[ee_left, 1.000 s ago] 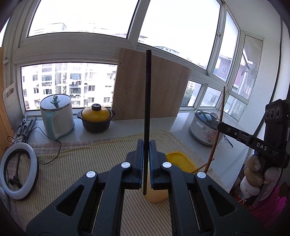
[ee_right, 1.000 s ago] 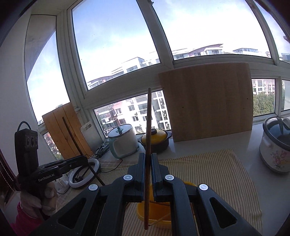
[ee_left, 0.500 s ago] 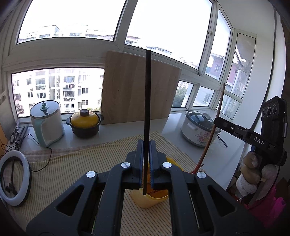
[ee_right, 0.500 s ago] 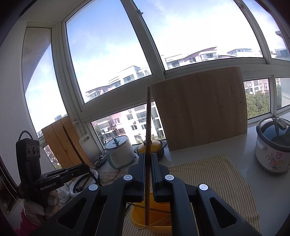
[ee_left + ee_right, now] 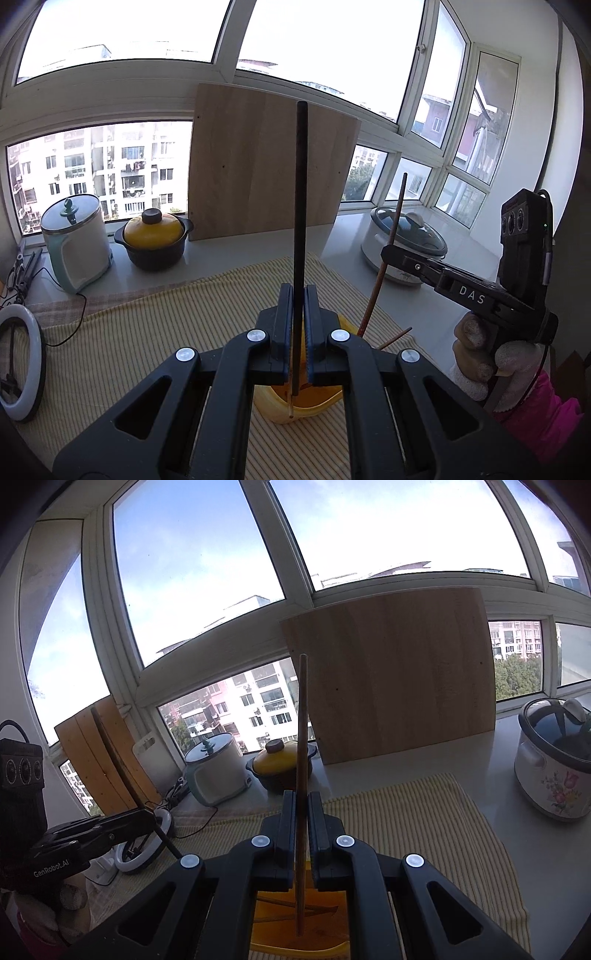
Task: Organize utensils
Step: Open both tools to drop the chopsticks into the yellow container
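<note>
In the left wrist view my left gripper (image 5: 298,295) is shut on a black chopstick (image 5: 301,203) that stands upright, its lower end just over a yellow container (image 5: 321,402) on the striped cloth. To the right, the right gripper (image 5: 386,254) holds a brown chopstick (image 5: 392,221) slanting down to the container's far rim. The right wrist view shows my right gripper (image 5: 302,801) shut on the brown chopstick (image 5: 301,738), its tip over the yellow container (image 5: 266,915), where other chopsticks (image 5: 280,904) lie. At the left, the left gripper (image 5: 149,818) holds the black chopstick (image 5: 111,740).
A yellow striped cloth (image 5: 147,332) covers the counter. Along the window sill stand a pale kettle (image 5: 74,243), a yellow-lidded pot (image 5: 153,240), a leaning wooden board (image 5: 258,166) and a flowered rice cooker (image 5: 554,768). A ring light (image 5: 18,369) lies at the left.
Both grippers moved in over the yellow container, which now sits right under their fingers. Each stays shut on its chopstick, and the sticks' lower ends have come down toward the container.
</note>
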`<state>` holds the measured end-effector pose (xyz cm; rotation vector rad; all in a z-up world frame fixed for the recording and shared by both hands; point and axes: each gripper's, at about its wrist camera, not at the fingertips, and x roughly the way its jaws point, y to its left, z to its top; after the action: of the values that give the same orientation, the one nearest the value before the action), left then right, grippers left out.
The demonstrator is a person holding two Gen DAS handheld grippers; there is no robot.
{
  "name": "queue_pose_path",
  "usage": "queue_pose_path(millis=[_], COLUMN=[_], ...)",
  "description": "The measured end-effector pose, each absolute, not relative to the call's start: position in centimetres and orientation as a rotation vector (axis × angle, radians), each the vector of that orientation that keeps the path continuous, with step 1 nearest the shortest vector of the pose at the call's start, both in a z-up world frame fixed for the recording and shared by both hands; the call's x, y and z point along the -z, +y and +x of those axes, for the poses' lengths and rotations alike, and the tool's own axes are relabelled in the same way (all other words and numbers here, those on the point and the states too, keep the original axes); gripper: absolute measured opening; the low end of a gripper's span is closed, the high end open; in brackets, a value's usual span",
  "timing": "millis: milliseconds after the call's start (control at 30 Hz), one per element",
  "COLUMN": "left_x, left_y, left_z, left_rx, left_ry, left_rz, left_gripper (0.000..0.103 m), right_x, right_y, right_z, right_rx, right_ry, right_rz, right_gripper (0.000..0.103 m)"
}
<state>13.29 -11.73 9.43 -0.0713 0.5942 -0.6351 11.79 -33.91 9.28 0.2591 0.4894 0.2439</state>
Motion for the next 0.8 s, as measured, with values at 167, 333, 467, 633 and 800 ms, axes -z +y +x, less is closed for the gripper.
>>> queue_pose_path(millis=[167, 333, 467, 633, 800], left_x=[-8.6, -7.5, -6.6, -5.7, -5.0], left_y=[-12.3, -12.9, -13.3, -13.6, -13.6], left_z=[13.7, 13.8, 13.6, 13.3, 12.8], left_rx=[0.639, 0.652, 0.659, 0.658, 0.649], left_ry=[0.617, 0.641, 0.656, 0.674, 0.683], left_rz=[-0.074, -0.079, -0.083, -0.077, -0.063], left_gripper=[0.003, 0.003, 0.003, 0.003, 0.003], right_x=[-7.9, -6.7, -5.8, -5.2, -4.8], right_y=[-33.8, -33.4, -33.2, -33.1, -33.1], right_z=[12.3, 12.4, 12.4, 12.3, 12.2], right_rx=[-0.236, -0.239, -0.240, -0.235, -0.230], right_ry=[0.526, 0.560, 0.585, 0.601, 0.615], right_rz=[0.240, 0.223, 0.214, 0.203, 0.196], right_gripper=[0.004, 0.004, 0.004, 0.004, 0.005])
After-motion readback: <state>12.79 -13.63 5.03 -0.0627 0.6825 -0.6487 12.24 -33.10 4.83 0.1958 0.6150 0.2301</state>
